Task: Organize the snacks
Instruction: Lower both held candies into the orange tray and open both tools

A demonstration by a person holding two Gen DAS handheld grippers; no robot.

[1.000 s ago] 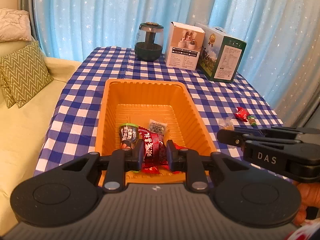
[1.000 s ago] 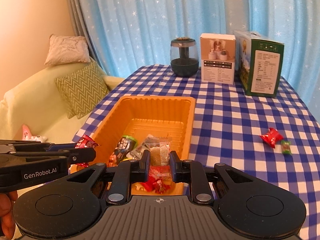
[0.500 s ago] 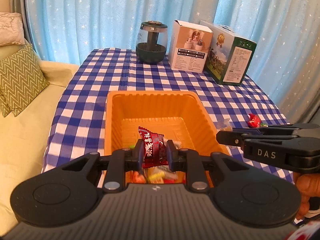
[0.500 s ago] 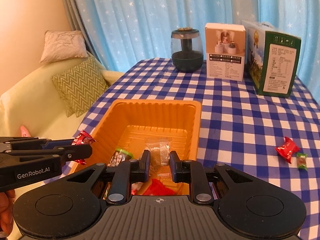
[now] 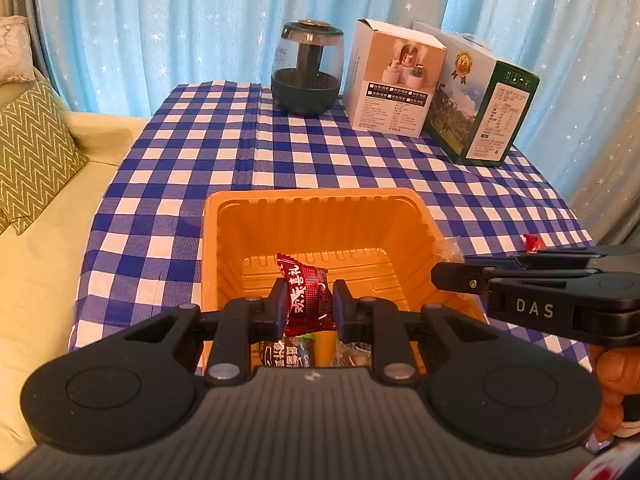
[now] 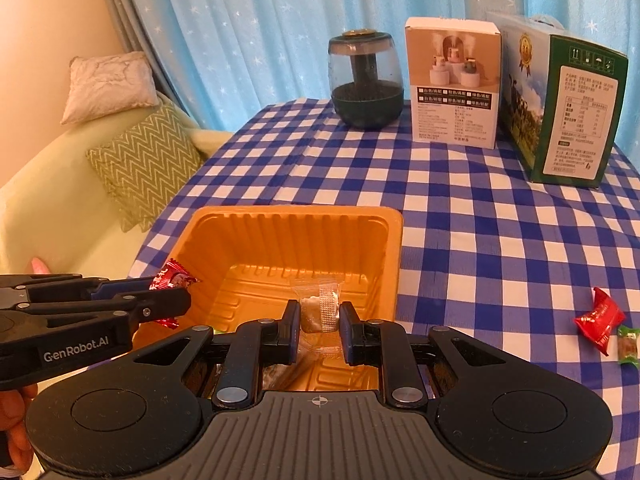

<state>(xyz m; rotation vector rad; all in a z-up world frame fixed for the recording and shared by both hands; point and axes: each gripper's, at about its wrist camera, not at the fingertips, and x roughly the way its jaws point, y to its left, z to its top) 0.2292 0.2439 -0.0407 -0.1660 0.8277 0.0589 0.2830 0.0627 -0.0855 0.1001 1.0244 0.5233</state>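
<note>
While both tools hang over the orange tray (image 5: 320, 216), each is clenched on one snack. The left gripper (image 5: 306, 304) grasps a dark red snack packet (image 5: 308, 294) with white lettering, held upright between its pads above the tray's near half. The right gripper (image 6: 319, 328) grasps a clear-wrapped snack (image 6: 318, 308) with a pale brown piece inside, likewise above the tray interior. Other wrapped snacks lie on the tray floor under the left gripper, partly hidden by the tool body. On the blue-checked tablecloth (image 6: 480, 240), to the right of the tray, a red candy (image 6: 598, 318) lies touching a small green candy (image 6: 628, 346). At the far edge of the table stand a dark glass jar (image 6: 366, 80), a white box (image 6: 454, 80) and a green box (image 6: 568, 100), well apart from the tray.
</note>
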